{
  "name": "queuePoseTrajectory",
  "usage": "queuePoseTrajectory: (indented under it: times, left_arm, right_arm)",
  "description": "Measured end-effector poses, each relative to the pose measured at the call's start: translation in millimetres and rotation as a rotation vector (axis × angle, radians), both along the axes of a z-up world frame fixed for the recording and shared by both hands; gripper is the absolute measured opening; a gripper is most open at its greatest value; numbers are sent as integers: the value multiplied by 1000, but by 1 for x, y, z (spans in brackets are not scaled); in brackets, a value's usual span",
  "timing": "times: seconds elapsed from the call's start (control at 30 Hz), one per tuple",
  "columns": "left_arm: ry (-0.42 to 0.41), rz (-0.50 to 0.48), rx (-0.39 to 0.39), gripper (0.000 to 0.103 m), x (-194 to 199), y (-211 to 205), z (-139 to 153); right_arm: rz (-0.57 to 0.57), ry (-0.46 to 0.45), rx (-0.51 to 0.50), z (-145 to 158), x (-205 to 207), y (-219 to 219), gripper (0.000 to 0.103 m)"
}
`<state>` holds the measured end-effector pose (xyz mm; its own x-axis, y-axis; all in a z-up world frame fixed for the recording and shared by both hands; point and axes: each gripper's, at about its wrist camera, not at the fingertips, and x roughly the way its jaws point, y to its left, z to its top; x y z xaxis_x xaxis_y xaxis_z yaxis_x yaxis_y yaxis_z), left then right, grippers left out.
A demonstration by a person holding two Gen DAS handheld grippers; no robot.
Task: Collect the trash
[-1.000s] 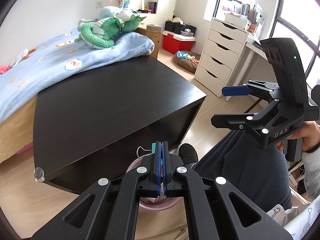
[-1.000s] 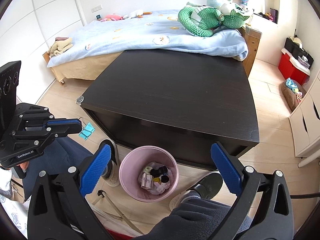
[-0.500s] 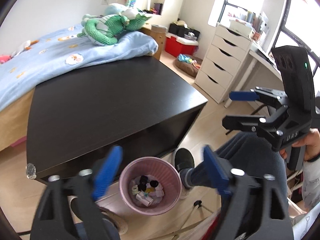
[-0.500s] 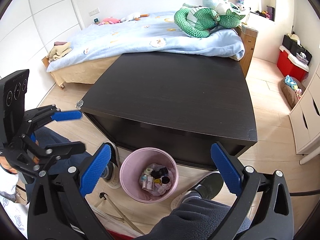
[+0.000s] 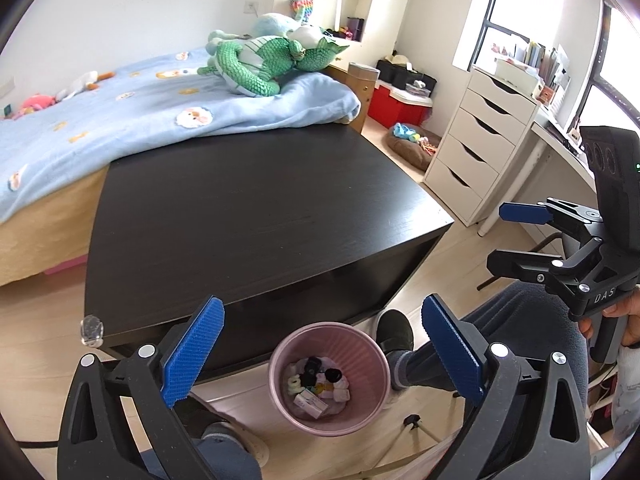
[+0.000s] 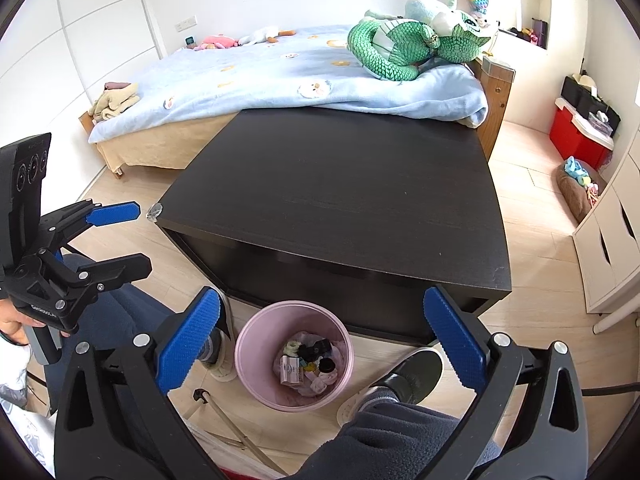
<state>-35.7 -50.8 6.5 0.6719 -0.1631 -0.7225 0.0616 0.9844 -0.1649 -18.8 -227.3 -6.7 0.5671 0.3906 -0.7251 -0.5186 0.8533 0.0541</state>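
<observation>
A pink waste bin (image 5: 280,384) (image 6: 248,364) stands on the floor at the front of the black table (image 5: 248,208) (image 6: 340,196). Inside it lie several small scraps of trash (image 5: 316,384) (image 6: 308,364). My left gripper (image 5: 320,308) (image 6: 132,238) hangs over the bin, its jaws opening wide with nothing between the blue pads. My right gripper (image 6: 322,298) (image 5: 500,236) is open and empty too, also above the bin. The table top shows no loose items.
A person's legs and shoes (image 6: 404,376) (image 5: 394,332) flank the bin. A bed (image 5: 120,120) with a green dragon plush (image 5: 268,60) lies behind the table. White drawers (image 5: 476,152) and a red box (image 5: 396,106) stand to the right.
My left gripper was shut on a small light-blue clip; its jaws have swung wide apart and the clip is gone from them. The right gripper has kept still.
</observation>
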Motion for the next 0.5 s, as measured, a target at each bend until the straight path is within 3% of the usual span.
queuePoseTrajectory:
  times: [0.5]
  left_arm:
    - [-69, 98, 85, 95, 30, 36, 22]
  right_arm:
    - [5, -70, -2, 24, 43, 25, 100]
